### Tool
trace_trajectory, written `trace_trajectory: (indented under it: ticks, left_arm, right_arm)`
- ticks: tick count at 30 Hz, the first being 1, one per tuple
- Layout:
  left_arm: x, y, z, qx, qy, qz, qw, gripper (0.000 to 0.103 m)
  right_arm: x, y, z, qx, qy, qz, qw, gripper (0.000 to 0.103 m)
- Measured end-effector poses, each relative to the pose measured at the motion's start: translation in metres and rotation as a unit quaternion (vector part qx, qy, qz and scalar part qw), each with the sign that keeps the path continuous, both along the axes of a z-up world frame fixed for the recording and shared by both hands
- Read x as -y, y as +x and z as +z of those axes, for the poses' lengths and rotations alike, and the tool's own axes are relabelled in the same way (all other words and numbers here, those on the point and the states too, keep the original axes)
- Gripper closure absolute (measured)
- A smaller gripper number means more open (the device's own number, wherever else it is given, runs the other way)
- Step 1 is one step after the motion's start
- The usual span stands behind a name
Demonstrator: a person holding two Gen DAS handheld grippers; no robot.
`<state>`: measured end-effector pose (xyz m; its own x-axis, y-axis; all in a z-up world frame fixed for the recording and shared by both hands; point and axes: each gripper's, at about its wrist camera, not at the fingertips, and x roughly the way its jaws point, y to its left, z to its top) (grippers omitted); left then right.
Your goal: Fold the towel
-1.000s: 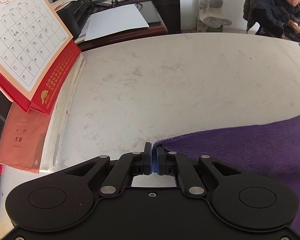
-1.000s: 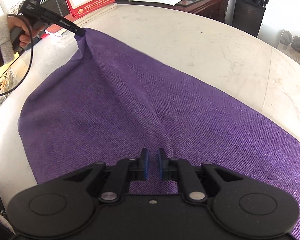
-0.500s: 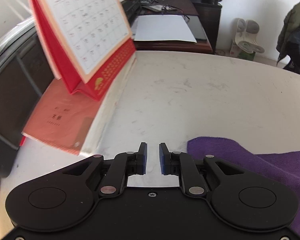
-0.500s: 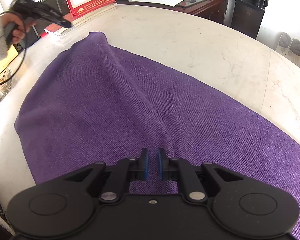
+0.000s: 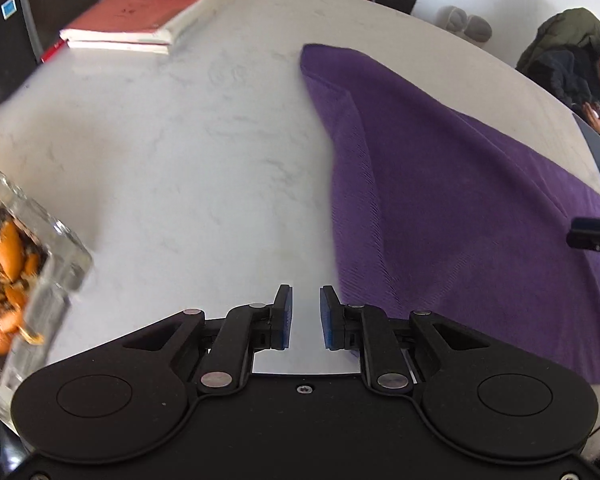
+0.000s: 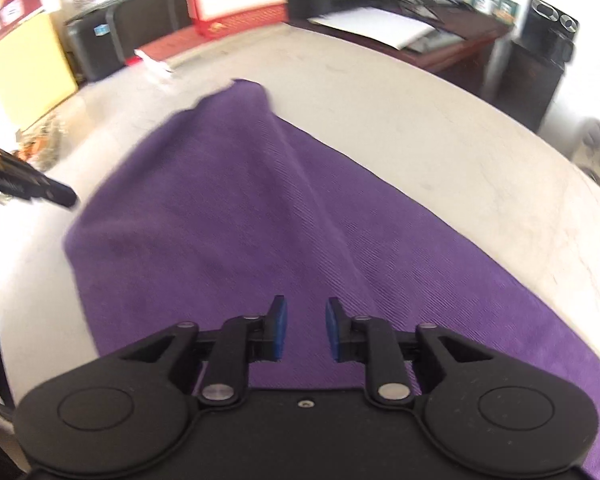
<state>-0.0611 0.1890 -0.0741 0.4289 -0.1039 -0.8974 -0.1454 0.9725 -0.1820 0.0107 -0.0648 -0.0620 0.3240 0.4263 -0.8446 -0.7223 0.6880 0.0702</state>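
Left gripper (image 5: pixel 303 316) – jaws apart, just widened, empty, over bare worktop (image 5: pixel 187 152) beside the purple towel (image 5: pixel 440 208) spread flat; right gripper (image 6: pixel 303 328) – jaws just widened, clear above the towel

Bright daylight washes out the far edge of the table (image 6: pixel 480 152); motion blur smears the right wrist view, and fisheye bends both pictures' edges.

Ribbed purple cloth on pale marbled stone
We see the towel (image 5: pixel 452 184) matt and finely ribbed (slightly fuzzy), the tabletop (image 5: pixel 203 152) smooth, the ashtray (image 5: pixel 39 276) clear glass.
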Motion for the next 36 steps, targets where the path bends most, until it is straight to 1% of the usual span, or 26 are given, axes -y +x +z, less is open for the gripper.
trace_trajectory:
  ticks: [3, 5, 8, 9, 10, 13, 17, 21, 22, 24, 27, 28, 30, 33, 34, 36]
  left_arm:
    - [0.006, -0.003, -0.006, 0.012, -0.024, -0.006, 0.9996, 0.081]
    - [0.004, -0.003, -0.008, 0.016, -0.03, -0.001, 0.9994, 0.081]
    - [0.002, -0.002, -0.009, 0.018, -0.039, 0.005, 0.999, 0.082]
    - [0.002, -0.002, -0.01, 0.019, -0.042, 0.007, 0.9989, 0.09]
    - [0.001, -0.001, -0.01, 0.02, -0.045, 0.009, 0.9987, 0.103]
    - [0.004, 0.001, 0.0, 0.036, -0.055, 0.009, 0.9978, 0.103]
    - [0.025, 0.014, 0.019, 0.066, -0.07, -0.026, 0.9951, 0.103]
    - [0.059, 0.029, 0.019, 0.072, -0.076, -0.089, 0.9905, 0.102]
    - [0.067, 0.031, 0.015, 0.068, -0.082, -0.103, 0.989, 0.1]
    - [0.082, 0.032, 0.004, 0.052, -0.094, -0.128, 0.9859, 0.099]
    - [0.09, 0.022, -0.003, 0.042, -0.081, -0.142, 0.9856, 0.099]
    - [0.086, 0.017, -0.001, 0.043, -0.08, -0.135, 0.9866, 0.098]
    - [0.069, 0.004, 0.006, 0.051, -0.075, -0.103, 0.9905, 0.095]
    - [0.039, -0.008, 0.012, 0.055, -0.04, -0.036, 0.997, 0.085]
    - [0.03, -0.01, 0.011, 0.052, -0.034, -0.018, 0.9979, 0.082]
    - [0.02, -0.009, 0.005, 0.042, -0.029, 0.009, 0.9987, 0.082]
  right_arm:
    - [-0.025, -0.01, -0.009, -0.018, -0.008, 0.034, 0.999, 0.083]
    - [-0.036, -0.014, -0.017, -0.021, -0.018, 0.046, 0.999, 0.083]
    - [-0.045, -0.017, -0.027, -0.026, -0.027, 0.046, 0.998, 0.083]
    - [-0.048, -0.018, -0.028, -0.02, -0.029, 0.048, 0.998, 0.082]
    - [-0.05, -0.017, -0.029, -0.017, -0.028, 0.046, 0.998, 0.082]
    - [-0.049, -0.016, -0.03, -0.019, -0.023, 0.037, 0.999, 0.082]
    - [-0.047, -0.018, -0.032, -0.022, -0.012, 0.023, 0.999, 0.082]
    - [-0.047, -0.017, -0.033, -0.023, -0.008, 0.015, 1.0, 0.082]
    - [-0.046, -0.016, -0.034, -0.023, -0.006, 0.013, 1.0, 0.082]
    - [-0.046, -0.016, -0.034, -0.025, -0.003, 0.012, 1.0, 0.082]
    - [-0.044, -0.016, -0.035, -0.026, 0.001, 0.008, 1.0, 0.082]
    - [-0.043, -0.017, -0.035, -0.026, 0.002, 0.007, 1.0, 0.082]
    - [-0.043, -0.018, -0.035, -0.025, 0.003, 0.007, 1.0, 0.082]
    - [-0.044, -0.018, -0.036, -0.025, 0.004, 0.006, 1.0, 0.082]
    - [-0.044, -0.018, -0.036, -0.026, 0.004, 0.006, 1.0, 0.082]
    - [-0.044, -0.018, -0.036, -0.025, 0.004, 0.006, 1.0, 0.082]
